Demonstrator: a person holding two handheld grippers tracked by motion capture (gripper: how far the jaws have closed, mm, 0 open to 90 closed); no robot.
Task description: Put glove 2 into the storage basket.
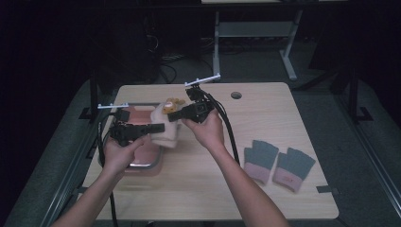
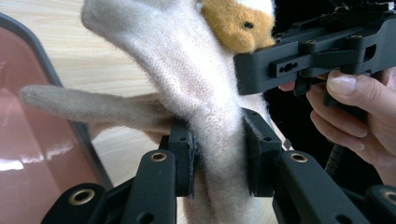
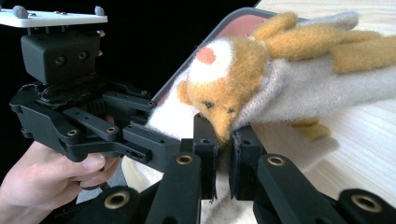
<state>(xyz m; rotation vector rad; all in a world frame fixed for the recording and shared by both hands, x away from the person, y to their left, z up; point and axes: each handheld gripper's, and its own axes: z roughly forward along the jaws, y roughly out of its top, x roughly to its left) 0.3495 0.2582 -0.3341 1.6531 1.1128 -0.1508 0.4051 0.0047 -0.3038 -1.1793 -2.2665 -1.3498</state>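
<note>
Both pairs of fingers are closed on the cream glove [image 1: 166,128]: the left gripper [image 2: 217,154] pinches its body, the right gripper [image 3: 223,156] its edge under the bear patch [image 3: 229,88]. The glove hangs between them above the pink tray [image 1: 142,163] and the worktop [image 1: 265,109]. I judge they are lifting it; next they should carry it together. The high view adds the grey gloves [image 1: 278,163].

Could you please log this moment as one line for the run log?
left claw: shut on cream mitten | right claw: shut on mitten's edge by bear patch | mitten above pink tray
</note>
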